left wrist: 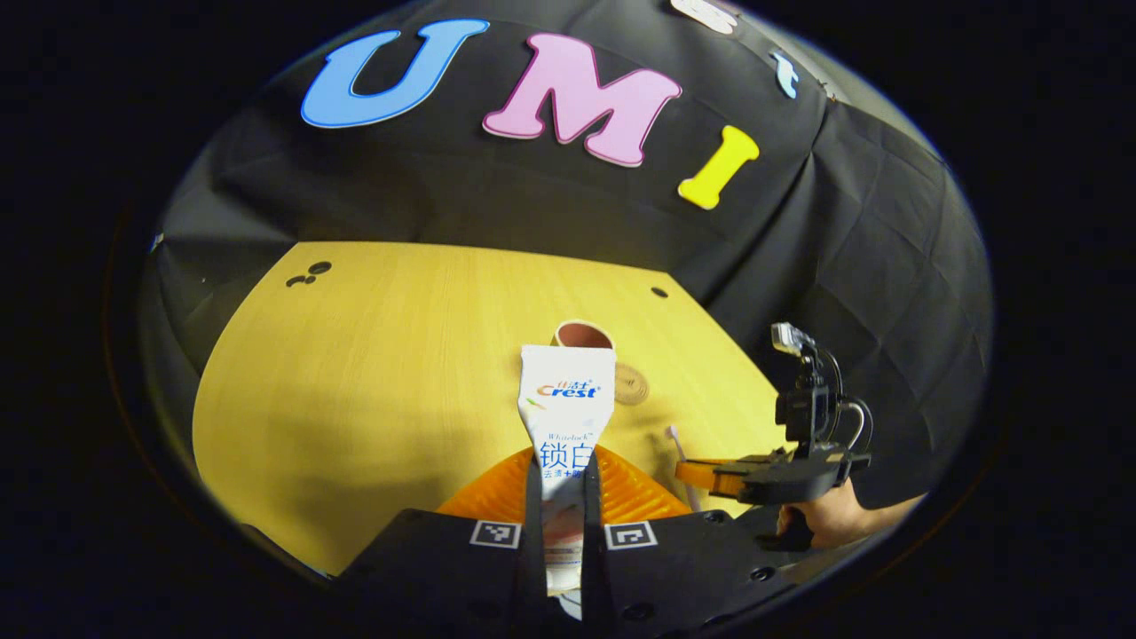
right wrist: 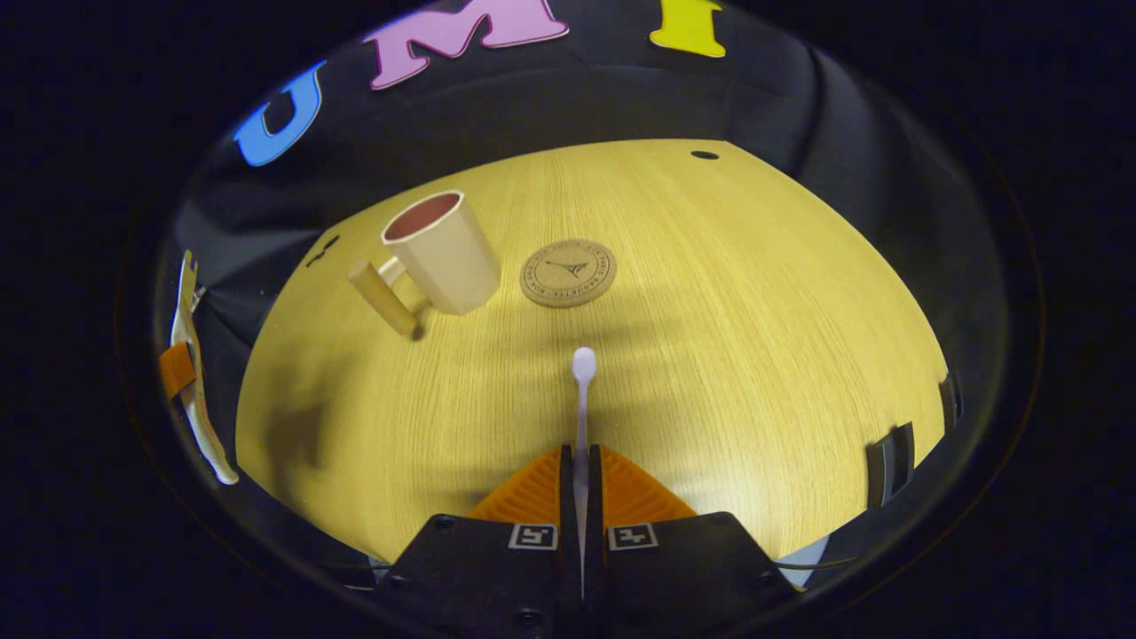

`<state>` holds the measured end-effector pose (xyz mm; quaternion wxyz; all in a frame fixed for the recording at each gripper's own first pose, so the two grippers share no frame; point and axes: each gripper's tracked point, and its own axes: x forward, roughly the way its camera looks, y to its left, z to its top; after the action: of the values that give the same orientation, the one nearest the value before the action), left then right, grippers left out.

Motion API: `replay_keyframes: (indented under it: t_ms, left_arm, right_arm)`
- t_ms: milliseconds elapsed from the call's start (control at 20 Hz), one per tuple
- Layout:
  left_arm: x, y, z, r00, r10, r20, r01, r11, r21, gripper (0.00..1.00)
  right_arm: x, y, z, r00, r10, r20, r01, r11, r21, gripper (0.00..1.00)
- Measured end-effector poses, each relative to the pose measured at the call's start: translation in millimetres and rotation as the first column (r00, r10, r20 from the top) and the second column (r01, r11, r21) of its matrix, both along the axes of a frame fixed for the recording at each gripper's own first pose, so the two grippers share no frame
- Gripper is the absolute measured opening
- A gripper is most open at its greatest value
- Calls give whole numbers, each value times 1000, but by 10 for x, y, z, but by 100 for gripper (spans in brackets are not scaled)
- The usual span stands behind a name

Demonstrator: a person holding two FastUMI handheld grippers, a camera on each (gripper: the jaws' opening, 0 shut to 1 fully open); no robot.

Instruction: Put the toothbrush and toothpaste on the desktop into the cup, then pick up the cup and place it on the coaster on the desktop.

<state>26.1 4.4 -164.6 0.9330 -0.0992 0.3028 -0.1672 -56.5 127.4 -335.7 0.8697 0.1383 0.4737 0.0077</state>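
The left gripper (left wrist: 565, 497) pinches the toothpaste (left wrist: 566, 404) above the desk (left wrist: 373, 373). The right gripper (right wrist: 581, 484) clamps the toothbrush (right wrist: 582, 390). The cup (right wrist: 441, 250) stands beside the coaster (right wrist: 568, 272).

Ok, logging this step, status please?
Left gripper shut on white toothpaste tube. Right gripper shut on white toothbrush. Cream handled cup empty, beside cork coaster.
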Motion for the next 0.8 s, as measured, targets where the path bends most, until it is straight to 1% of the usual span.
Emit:
replay_keyframes:
  t_ms: [100, 300, 450, 550, 600, 800]
  left_arm:
    - [229, -93, 179, 998, 3, 58, -1, 999, -33, 20]
    - [668, -301, 469, 988, -16, 156, 29, 996, -80, 20]
    - [967, -476, 606, 975, -29, 219, 55, 992, -113, 20]
    - [1157, -588, 628, 967, -39, 252, 71, 991, -118, 20]
    - [1265, -642, 622, 962, -42, 269, 75, 991, -114, 20]
    - [1651, -879, 497, 954, -72, 292, 113, 986, -126, 20]
  right_arm:
    - [99, -73, 220, 998, -15, 56, 13, 999, 43, 6]
    - [220, -195, 565, 990, -20, 140, 6, 995, 102, 6]
    - [241, -263, 699, 986, -24, 166, 1, 991, 137, 6]
    - [220, -330, 735, 985, -32, 172, 5, 988, 153, 6]
    - [196, -371, 752, 984, -35, 173, 8, 988, 153, 6]
    - [75, -661, 760, 983, -55, 177, 41, 996, 82, 6]
